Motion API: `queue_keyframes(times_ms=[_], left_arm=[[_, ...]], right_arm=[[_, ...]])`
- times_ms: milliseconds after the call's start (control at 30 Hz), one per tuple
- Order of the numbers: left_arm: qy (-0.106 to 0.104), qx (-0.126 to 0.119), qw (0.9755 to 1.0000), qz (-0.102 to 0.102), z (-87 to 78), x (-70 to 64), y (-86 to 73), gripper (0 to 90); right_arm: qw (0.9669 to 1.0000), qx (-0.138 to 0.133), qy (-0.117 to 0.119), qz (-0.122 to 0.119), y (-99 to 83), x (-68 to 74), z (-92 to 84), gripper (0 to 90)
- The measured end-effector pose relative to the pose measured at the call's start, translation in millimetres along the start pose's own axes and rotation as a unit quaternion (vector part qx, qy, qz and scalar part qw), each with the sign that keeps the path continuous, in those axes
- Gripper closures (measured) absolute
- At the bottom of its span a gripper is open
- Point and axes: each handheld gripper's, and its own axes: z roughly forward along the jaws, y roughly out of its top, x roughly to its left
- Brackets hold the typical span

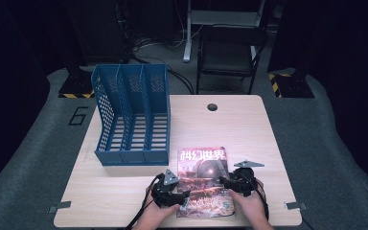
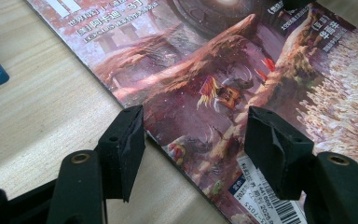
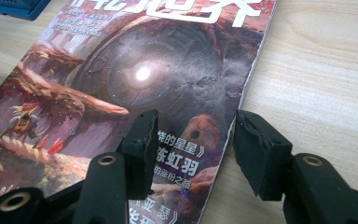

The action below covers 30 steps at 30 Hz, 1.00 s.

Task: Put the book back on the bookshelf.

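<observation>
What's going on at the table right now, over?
Left gripper open, straddling magazine's left edge. Right gripper open, straddling its right edge. Magazine flat on table. Blue file rack behind, path clear.

Magazine (image 1: 204,182) title 科幻世界; floor (image 1: 43,143) marking, probably 6.

You've got a magazine (image 1: 205,182) with a reddish-brown sci-fi cover, white title letters and a grey glowing disc, a blue perforated file rack (image 1: 132,115), pale wood-grain worktop (image 1: 249,129), and black fingers (image 2: 121,149).

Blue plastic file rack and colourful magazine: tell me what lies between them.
Bare wood tabletop separates blue plastic file rack from magazine, seen in the high view.
</observation>
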Motion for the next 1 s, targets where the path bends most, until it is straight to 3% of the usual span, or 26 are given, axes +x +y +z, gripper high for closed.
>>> queue_keyframes(times_ms=[200, 533, 700, 833, 1000], left_arm=[[0.000, -0.007, 0.9999, 0.009, 0.8, -2.4, -2.4, 34.5], [0.002, -0.012, 0.9999, 0.008, 1.0, -3.9, -4.1, 34.5], [0.004, -0.017, 0.9998, 0.009, 1.2, -4.0, -4.9, 34.3], [0.002, -0.020, 0.9998, 0.006, 1.5, -4.2, -5.3, 34.3], [0.002, -0.023, 0.9997, 0.011, 1.1, -3.5, -6.6, 34.3]], right_arm=[[1.0000, -0.006, -0.003, -0.003, 1.1, -1.5, 1.7, 47.2], [1.0000, -0.005, -0.007, 0.000, 1.6, 3.2, 3.3, 46.4], [0.9999, -0.004, 0.000, 0.016, 2.3, 2.6, 3.1, 45.3], [0.9993, -0.005, 0.020, 0.030, 3.7, -2.9, 2.0, 45.7], [0.9990, -0.008, 0.026, 0.035, 4.5, -3.3, -0.1, 45.7]])
